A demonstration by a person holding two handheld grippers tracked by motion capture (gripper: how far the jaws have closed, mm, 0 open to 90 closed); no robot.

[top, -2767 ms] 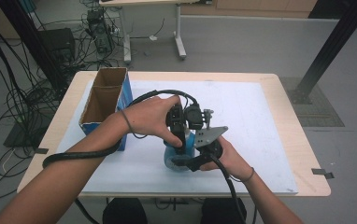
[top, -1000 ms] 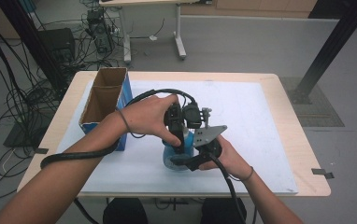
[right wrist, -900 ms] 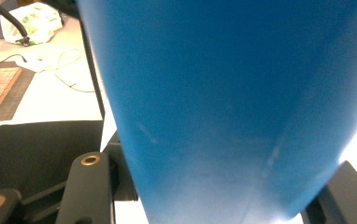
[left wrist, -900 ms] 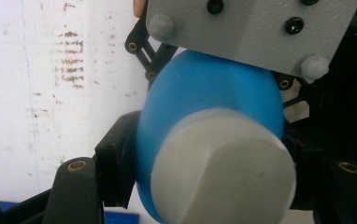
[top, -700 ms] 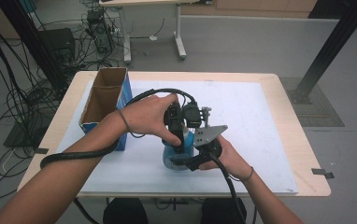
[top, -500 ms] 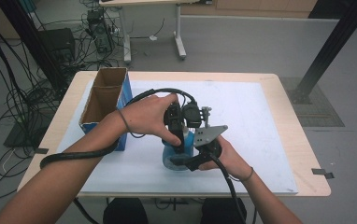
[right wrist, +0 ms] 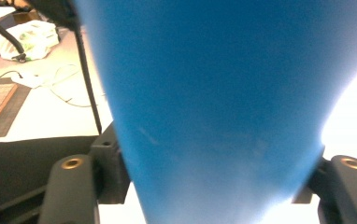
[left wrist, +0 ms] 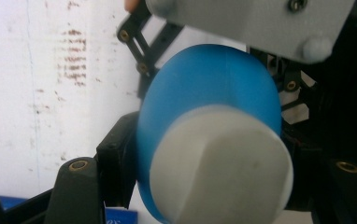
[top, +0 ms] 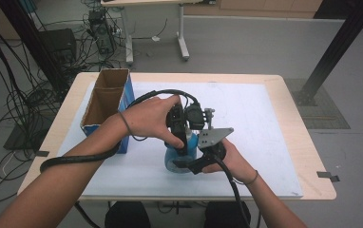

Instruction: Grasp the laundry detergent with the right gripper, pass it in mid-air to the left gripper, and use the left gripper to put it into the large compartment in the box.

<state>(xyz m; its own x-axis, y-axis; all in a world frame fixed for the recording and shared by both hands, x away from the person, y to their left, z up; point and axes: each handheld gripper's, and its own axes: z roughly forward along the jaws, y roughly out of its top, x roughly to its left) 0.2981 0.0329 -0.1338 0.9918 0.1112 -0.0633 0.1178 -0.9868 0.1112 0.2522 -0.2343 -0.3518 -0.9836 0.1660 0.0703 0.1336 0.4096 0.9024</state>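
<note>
A blue bottle with a white cap is held low over the white sheet near the table's front middle. My left gripper comes down on it from above; in the left gripper view its black jaws stand on either side of the cap end, shut on it. My right gripper holds the bottle from the right side. The blue body sits tight between its jaws. The right gripper's grey plate shows just beyond the bottle.
An open cardboard box with blue sides stands at the left of the table. The wooden table's edge runs past the sheet on the right. Cables trail from both grippers, one looping over the left forearm.
</note>
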